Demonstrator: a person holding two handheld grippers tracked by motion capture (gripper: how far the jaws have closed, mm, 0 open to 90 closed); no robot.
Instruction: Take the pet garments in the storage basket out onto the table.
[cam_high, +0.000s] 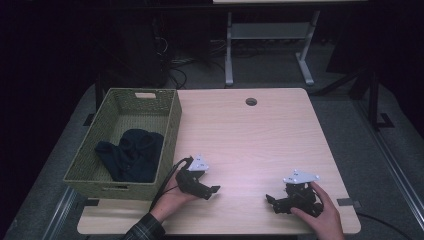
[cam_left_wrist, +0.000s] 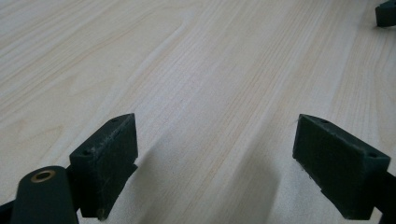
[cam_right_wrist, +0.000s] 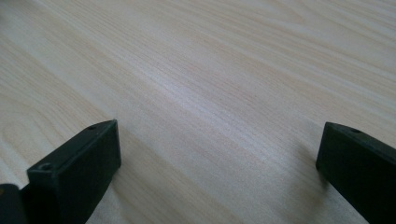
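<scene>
A green woven basket (cam_high: 170, 131) stands at the table's left side with a dark crumpled garment (cam_high: 131, 154) inside it. My left gripper (cam_high: 212, 191) rests low on the wooden table (cam_high: 250, 140) just right of the basket's near corner, held by a hand with a plaid sleeve, and points right. Its jaws stand wide open over bare wood (cam_left_wrist: 215, 140). My right gripper (cam_high: 271, 201) lies near the front right of the table, pointing left, also open with nothing between its jaws (cam_right_wrist: 219, 154). The tip of the other gripper (cam_left_wrist: 386, 13) shows far off in the left gripper view.
A round cable hole (cam_high: 251, 101) sits near the table's far edge. Beyond the table stands a white desk frame (cam_high: 270, 45) with cables on a dark floor. A cable (cam_high: 170, 175) trails from the left gripper along the basket.
</scene>
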